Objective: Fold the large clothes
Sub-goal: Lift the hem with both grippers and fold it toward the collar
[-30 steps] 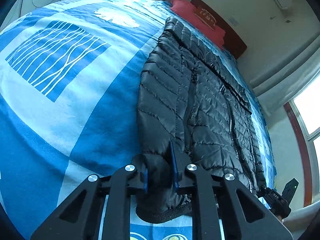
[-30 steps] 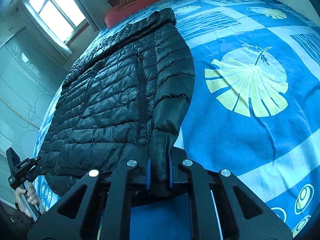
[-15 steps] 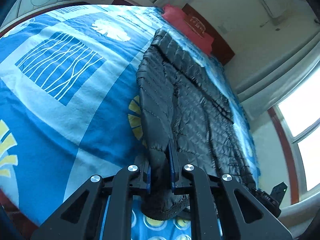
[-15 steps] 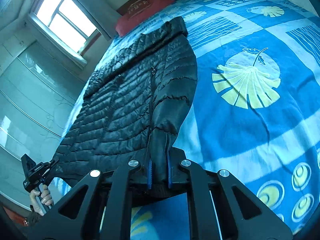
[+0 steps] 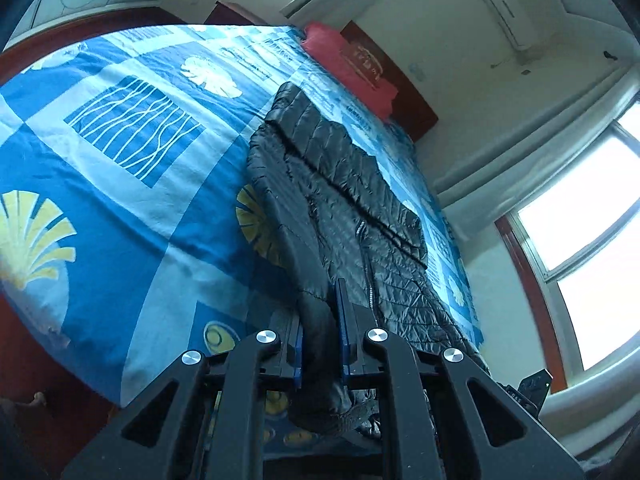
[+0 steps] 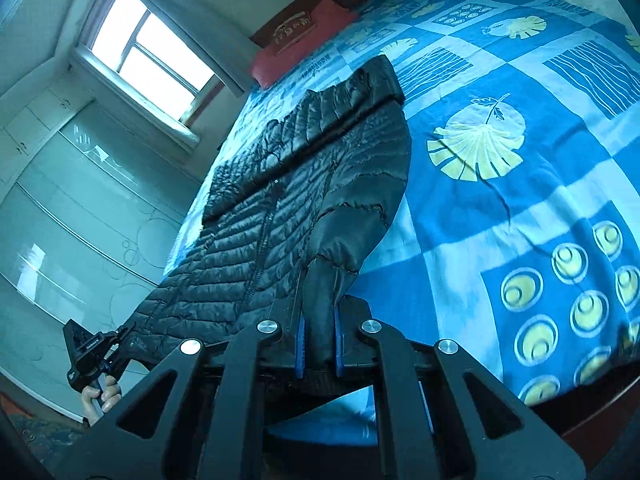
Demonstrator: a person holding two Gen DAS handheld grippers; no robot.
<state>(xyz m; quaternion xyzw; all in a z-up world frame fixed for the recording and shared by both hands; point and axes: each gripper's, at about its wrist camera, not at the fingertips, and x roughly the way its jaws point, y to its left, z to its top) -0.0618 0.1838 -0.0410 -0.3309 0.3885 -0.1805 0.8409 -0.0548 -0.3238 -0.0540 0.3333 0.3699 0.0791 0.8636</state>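
A black quilted puffer jacket [image 5: 344,196] lies lengthwise on a blue patterned bedspread [image 5: 120,184], collar toward the headboard. My left gripper [image 5: 320,328] is shut on the jacket's hem corner, lifted off the bed. In the right wrist view the jacket [image 6: 304,184] stretches away, and my right gripper [image 6: 318,336] is shut on its other hem corner, raised. The left gripper [image 6: 90,354] also shows at the lower left of that view, clamped on the hem.
A red pillow [image 5: 348,68] lies at the wooden headboard [image 5: 404,92]. A window [image 5: 592,240] is beside the bed. Glass wardrobe doors [image 6: 60,240] stand along the wall. The bedspread [image 6: 520,184] spreads wide to the right.
Both grippers have risen and pulled back toward the foot of the bed, lifting the jacket's hem and dragging the jacket with them. Both stay shut on the hem.
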